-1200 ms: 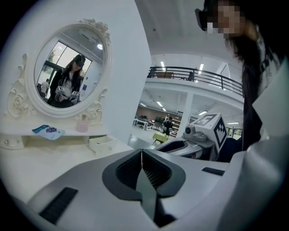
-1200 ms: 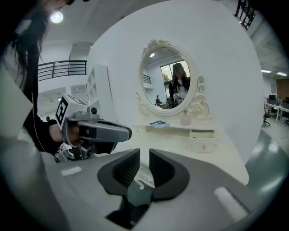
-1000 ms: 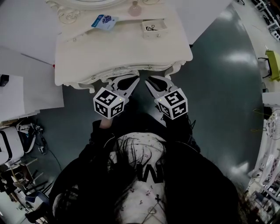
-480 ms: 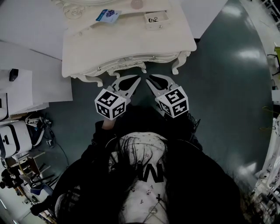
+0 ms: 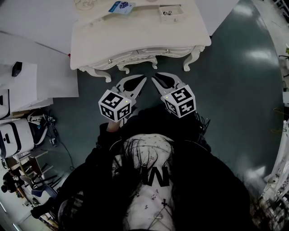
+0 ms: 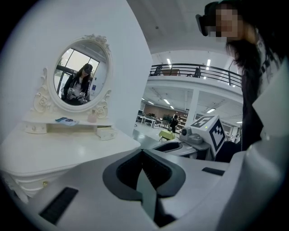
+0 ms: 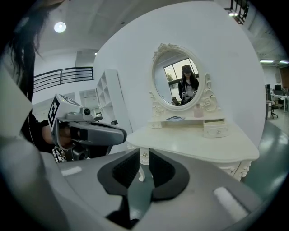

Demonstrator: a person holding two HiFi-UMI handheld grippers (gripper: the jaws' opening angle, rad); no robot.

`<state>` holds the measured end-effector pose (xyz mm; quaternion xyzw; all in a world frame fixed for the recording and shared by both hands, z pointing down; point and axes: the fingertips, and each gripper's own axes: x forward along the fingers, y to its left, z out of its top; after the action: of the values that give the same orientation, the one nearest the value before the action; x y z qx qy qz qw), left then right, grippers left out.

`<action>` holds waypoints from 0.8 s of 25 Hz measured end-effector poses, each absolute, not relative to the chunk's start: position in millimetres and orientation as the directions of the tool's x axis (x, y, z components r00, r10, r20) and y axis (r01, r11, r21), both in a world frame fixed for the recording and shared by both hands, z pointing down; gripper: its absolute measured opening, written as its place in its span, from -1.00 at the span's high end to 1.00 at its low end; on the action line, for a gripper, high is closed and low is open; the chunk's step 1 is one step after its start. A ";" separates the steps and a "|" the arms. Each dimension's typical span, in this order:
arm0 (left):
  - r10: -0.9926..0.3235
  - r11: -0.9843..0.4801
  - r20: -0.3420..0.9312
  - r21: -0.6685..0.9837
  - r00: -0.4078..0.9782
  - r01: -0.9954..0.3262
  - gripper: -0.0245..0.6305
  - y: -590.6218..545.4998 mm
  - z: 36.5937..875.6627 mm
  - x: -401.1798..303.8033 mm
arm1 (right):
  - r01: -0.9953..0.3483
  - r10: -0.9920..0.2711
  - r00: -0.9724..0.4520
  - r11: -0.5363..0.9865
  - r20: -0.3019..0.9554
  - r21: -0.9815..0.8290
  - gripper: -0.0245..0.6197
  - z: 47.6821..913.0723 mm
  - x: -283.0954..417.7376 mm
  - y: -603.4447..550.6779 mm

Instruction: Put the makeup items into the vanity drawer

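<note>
Where the head view looks down, finds the left claw [image 5: 141, 81] and the right claw [image 5: 156, 79] side by side above the dark floor [image 5: 235, 90], tips angled toward each other, near the front edge of the white vanity worktop [image 5: 140, 34] but apart from it. Shows a blue packet [image 5: 121, 6] on the raised shelf at the far side and, right of it, a small drawer [image 5: 171, 12] pulled out, with something dark inside, too small to name. Puts both well apart from the claws.

Through the left gripper view, finds the left claw [image 6: 142, 153] closed, pads meeting at the tips, nothing between them. Places the vanity off to the left and farther out: oval mirror [image 6: 81, 74], blue packet [image 6: 66, 120] and a pink bottle [image 6: 92, 117] on the shelf beneath it, small drawer [image 6: 106, 132] just right of the bottle.

Through the right gripper view, finds the right claw [image 7: 141, 155] parted by only a narrow slit and empty, with a white vanity leg [image 7: 141, 171] visible through the gap. Sets mirror [image 7: 177, 81], packet [image 7: 175, 118], bottle [image 7: 198, 111] and small drawer [image 7: 214, 129] far ahead, right of centre.
</note>
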<state>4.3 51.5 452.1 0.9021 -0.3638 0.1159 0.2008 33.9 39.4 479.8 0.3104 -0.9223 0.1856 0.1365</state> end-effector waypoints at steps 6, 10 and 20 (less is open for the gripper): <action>-0.617 -0.655 0.339 0.279 0.710 -0.702 0.93 79.2 448.0 -33.1 | -0.633 -0.533 -0.763 0.733 0.366 -0.249 0.75 473.5 -1.0 66.2; -0.620 -0.654 0.331 0.283 0.711 -0.701 0.93 96.5 446.8 -57.6 | -0.637 -0.540 -0.759 0.733 0.364 -0.238 0.85 468.8 -23.8 84.0; -0.616 -0.662 0.312 0.293 0.723 -0.690 0.93 133.3 449.5 -95.8 | -0.624 -0.530 -0.761 0.755 0.373 -0.202 0.90 468.2 -65.3 129.1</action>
<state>-95.8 133.3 449.5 0.9068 -0.3601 0.0930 0.1987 -65.3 129.1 468.2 0.3120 -0.9248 0.1594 0.1481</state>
